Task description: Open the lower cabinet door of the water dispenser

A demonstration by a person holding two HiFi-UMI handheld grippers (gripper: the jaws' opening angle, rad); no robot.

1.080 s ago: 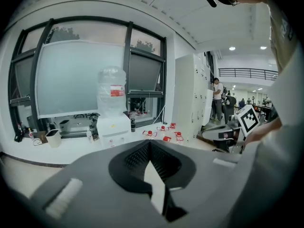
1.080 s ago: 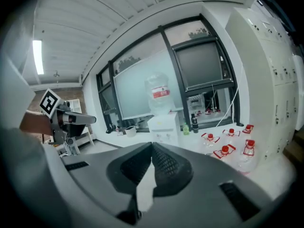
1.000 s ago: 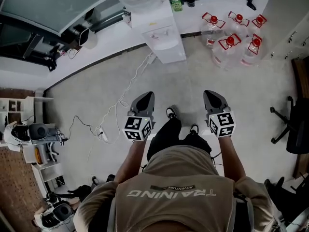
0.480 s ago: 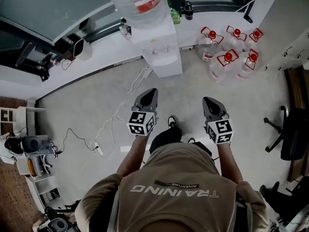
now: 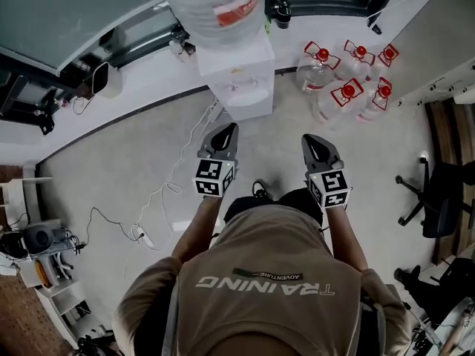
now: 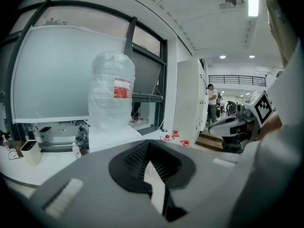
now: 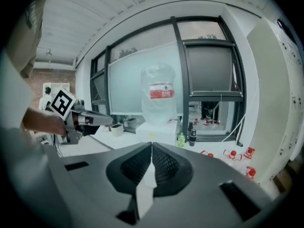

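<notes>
While the water dispenser (image 5: 239, 87) stands ahead, untouched, the left gripper (image 5: 226, 130) and right gripper (image 5: 312, 141) have fingers (image 7: 166, 167) clenched on nothing.

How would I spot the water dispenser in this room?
Start at the window wall. The water dispenser is the white cabinet standing against it. Unlike the red-capped jugs beside it on the floor, it carries one big clear bottle on top.

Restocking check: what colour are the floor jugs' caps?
The caps are red; the head view shows them best.

Flat, bright indoor light; heavy fisheye distortion and dark corners.
</notes>
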